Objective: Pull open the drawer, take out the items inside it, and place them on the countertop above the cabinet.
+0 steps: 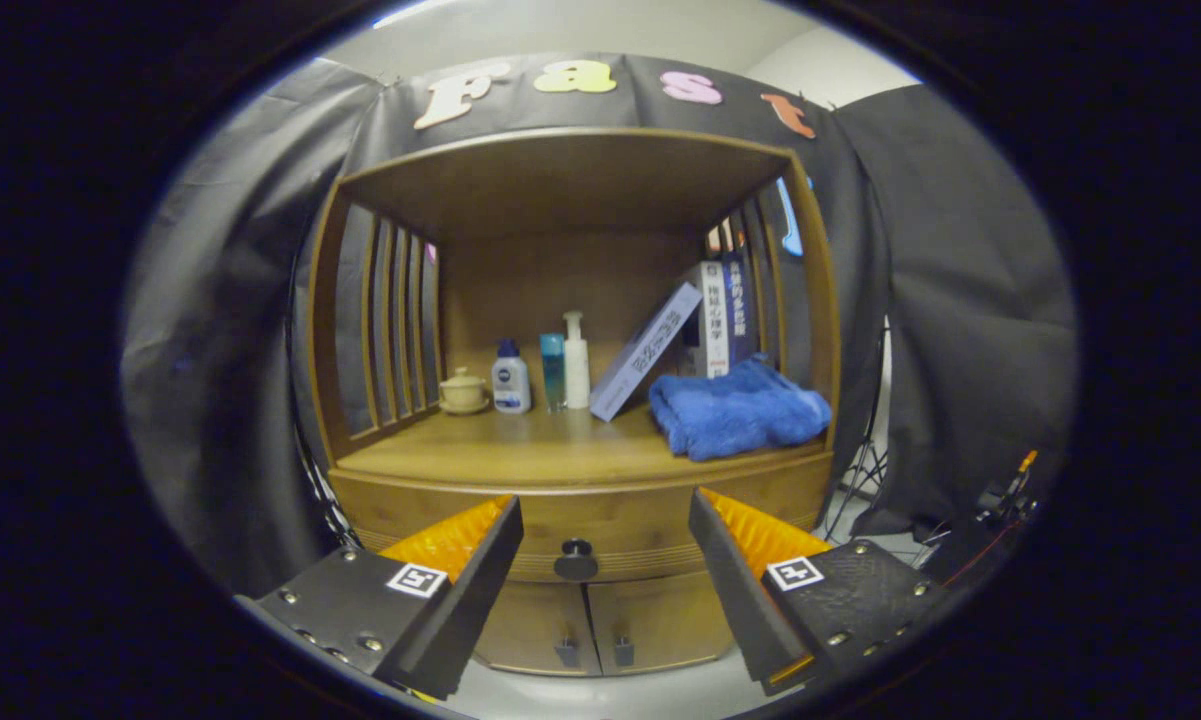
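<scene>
The gripper (605, 515) was held with its jaws spread, and the knob (576, 560) of the closed drawer (640, 540) was between them, probably ready for pulling.

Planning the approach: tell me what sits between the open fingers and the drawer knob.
Nothing. In the gripper view the gripper is open, and the drawer knob sits in the bare gap between its fingers, on the closed drawer front beyond them.

Clear air between spread gripper (605, 515) and drawer knob (576, 560)

Wooden countertop (520, 455) with towel (738, 408), bottles (545, 375)
</scene>
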The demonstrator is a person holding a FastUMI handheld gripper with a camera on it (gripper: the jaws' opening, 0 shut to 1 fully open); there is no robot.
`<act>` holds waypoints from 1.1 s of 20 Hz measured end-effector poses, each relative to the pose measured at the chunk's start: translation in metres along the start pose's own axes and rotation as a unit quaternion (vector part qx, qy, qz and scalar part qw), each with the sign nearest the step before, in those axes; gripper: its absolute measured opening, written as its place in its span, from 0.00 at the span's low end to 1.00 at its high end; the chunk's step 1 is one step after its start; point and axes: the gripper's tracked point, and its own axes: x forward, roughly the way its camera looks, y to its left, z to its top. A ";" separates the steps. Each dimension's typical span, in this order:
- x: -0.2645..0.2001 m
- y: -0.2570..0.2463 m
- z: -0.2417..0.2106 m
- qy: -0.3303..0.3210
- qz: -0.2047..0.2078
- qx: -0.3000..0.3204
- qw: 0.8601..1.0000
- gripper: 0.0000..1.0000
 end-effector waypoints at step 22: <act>0.091 0.024 -0.097 0.052 0.043 0.013 0.998 0.40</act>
